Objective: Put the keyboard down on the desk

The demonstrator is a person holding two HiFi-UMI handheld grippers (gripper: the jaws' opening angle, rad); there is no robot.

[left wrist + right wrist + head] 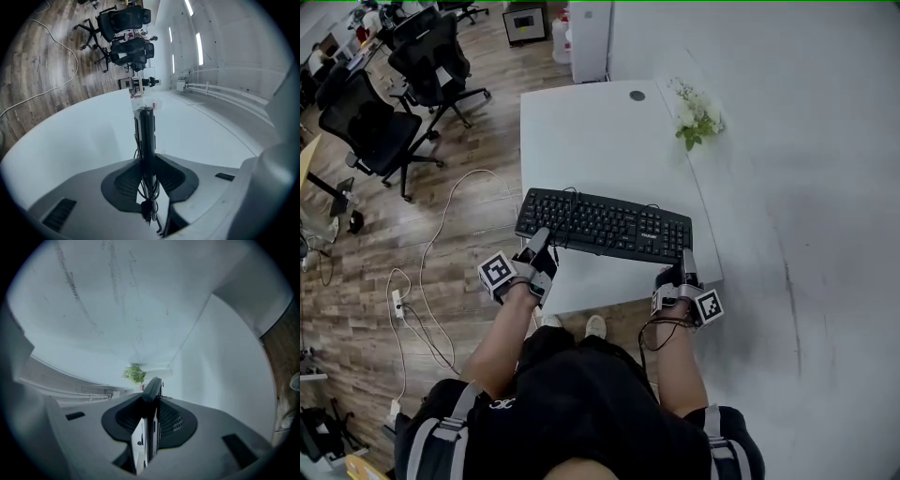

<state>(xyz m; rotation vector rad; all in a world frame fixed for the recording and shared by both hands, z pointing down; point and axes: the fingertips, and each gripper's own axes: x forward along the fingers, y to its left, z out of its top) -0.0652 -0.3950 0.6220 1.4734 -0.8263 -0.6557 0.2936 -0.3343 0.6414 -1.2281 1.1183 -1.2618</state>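
A black keyboard (605,225) hangs level over the near part of the white desk (591,131), held at both near corners. My left gripper (539,242) is shut on its left near edge, and my right gripper (685,264) is shut on its right near corner. In the left gripper view the keyboard (147,136) shows edge-on between the black pads (125,180), with its cable bunched in the gap. In the right gripper view the keyboard (151,404) is also edge-on, pinched between the pads (174,420).
A small green plant with white flowers (696,117) stands at the desk's far right edge, against the white wall (806,187). A round cable hole (637,96) is at the back. Office chairs (394,94) and a white cable (441,234) are on the wood floor to the left.
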